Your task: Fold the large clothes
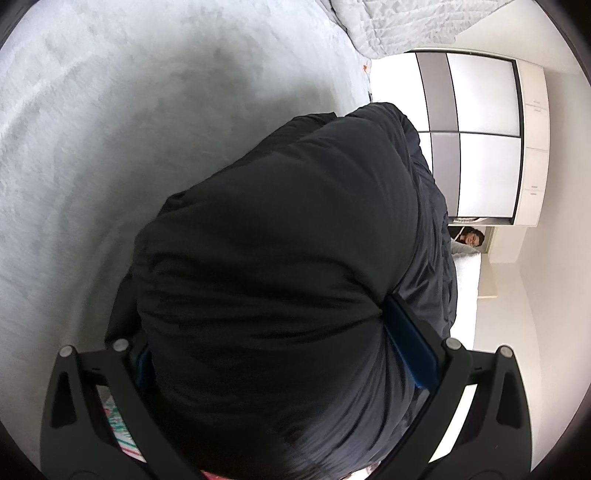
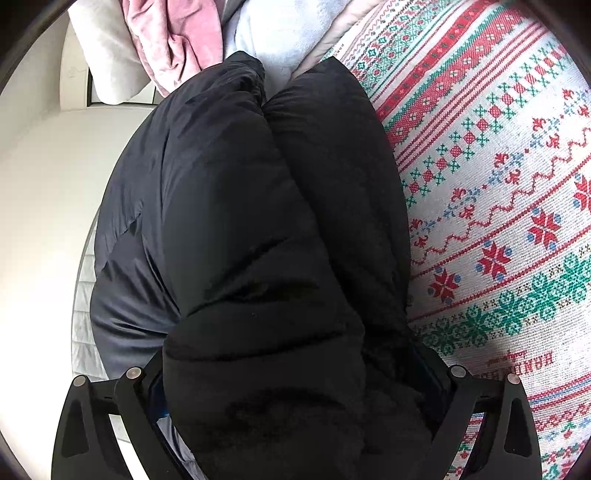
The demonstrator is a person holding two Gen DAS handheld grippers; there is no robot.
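On my left wrist camera, the left gripper (image 1: 273, 354) has its fingers (image 1: 410, 347) pinching a thick bunch of the black puffy quilted jacket (image 1: 280, 229), which bulges up between them and fills the middle of the view. The jacket blocks most of what lies ahead. To the left of it I see a pale grey fuzzy blanket (image 1: 92, 155), and at the top a light quilted bedspread (image 1: 399, 26). To the right stands a white wardrobe with frosted sliding panels (image 1: 480, 136), and just below it a person's face (image 1: 473, 237) peeks past the jacket's edge.

On my right wrist camera, the right gripper (image 2: 295, 391) likewise has its fingers (image 2: 432, 376) clamped on a fat fold of the same jacket (image 2: 258, 229), which hides the fingertips. It lies against a white cloth with red and green cross-stitch patterns (image 2: 498, 184) on the right. At the top sit a pink velvety garment (image 2: 173, 37) and a pale blue fleece (image 2: 288, 40), touching the jacket's far end. A white quilted surface (image 2: 83, 317) shows at the left.
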